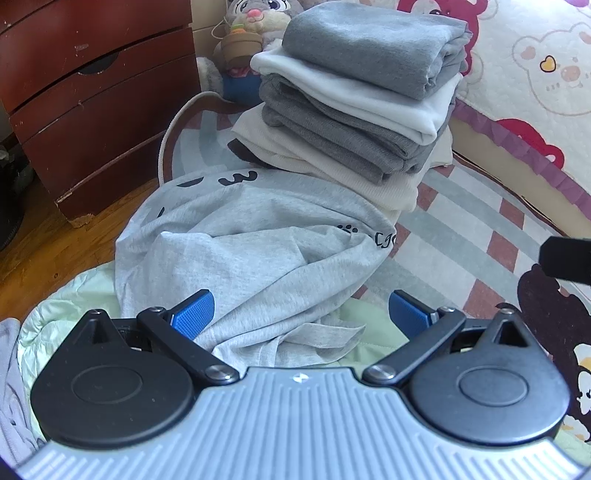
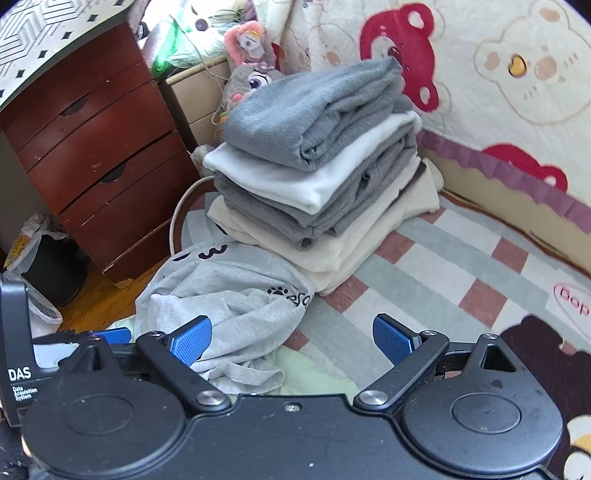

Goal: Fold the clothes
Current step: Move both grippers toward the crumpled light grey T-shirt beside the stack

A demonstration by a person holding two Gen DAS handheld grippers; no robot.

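A crumpled light grey shirt with black print (image 1: 251, 251) (image 2: 229, 299) lies on the rug in front of a stack of folded grey, white and cream clothes (image 1: 354, 96) (image 2: 317, 166). My left gripper (image 1: 301, 314) is open, low over the shirt's near edge, its left pad against the cloth and nothing pinched. My right gripper (image 2: 291, 338) is open too, just right of the shirt, its left pad beside the cloth. In the right wrist view the left gripper's body (image 2: 22, 350) shows at the far left. A pale green garment (image 1: 66, 306) (image 2: 314, 376) lies under the shirt.
A red-brown chest of drawers (image 1: 92, 92) (image 2: 96, 147) stands at the left on a wooden floor (image 1: 48, 243). Plush toys (image 1: 251, 33) (image 2: 251, 62) sit behind the stack. A bear-print bed cover (image 1: 535, 74) (image 2: 498, 92) rises on the right. The checked rug (image 1: 461, 236) (image 2: 443, 266) spreads out to the right.
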